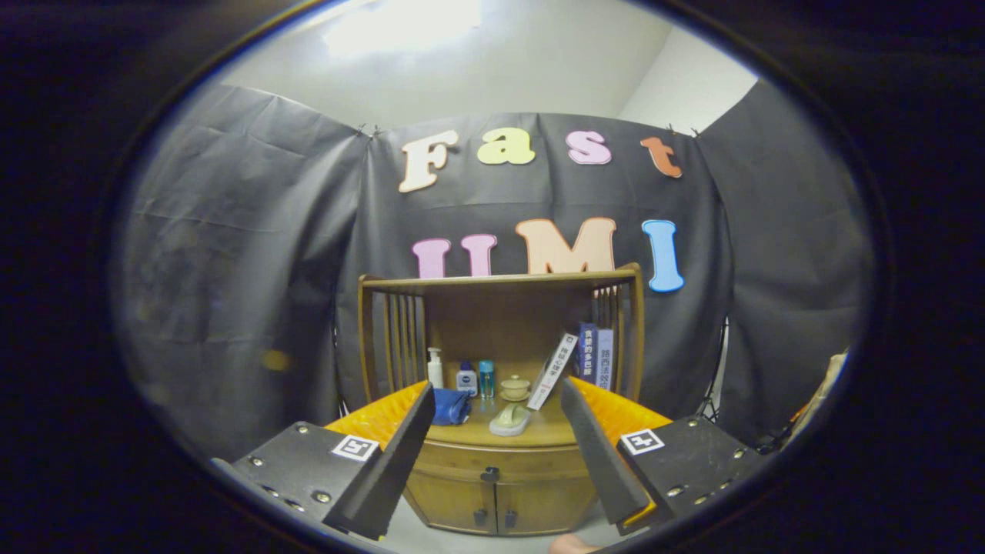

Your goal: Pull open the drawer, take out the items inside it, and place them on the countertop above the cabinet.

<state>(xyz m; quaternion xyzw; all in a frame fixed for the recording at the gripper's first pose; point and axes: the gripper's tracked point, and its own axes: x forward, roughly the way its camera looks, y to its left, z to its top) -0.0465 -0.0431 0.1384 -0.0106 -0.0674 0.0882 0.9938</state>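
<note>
Gripper view: the gripper hangs in the air with its jaws spread wide and empty, well short of the cabinet. Between the fingers, farther off, the drawer sits closed under the counter, its dark knob at the middle. Two small doors lie below it. On the counter, a blue cloth lies near the left edge, a pale soap dish near the front. Bottles and a lidded cup stand toward the back, books lean at the right.
</note>
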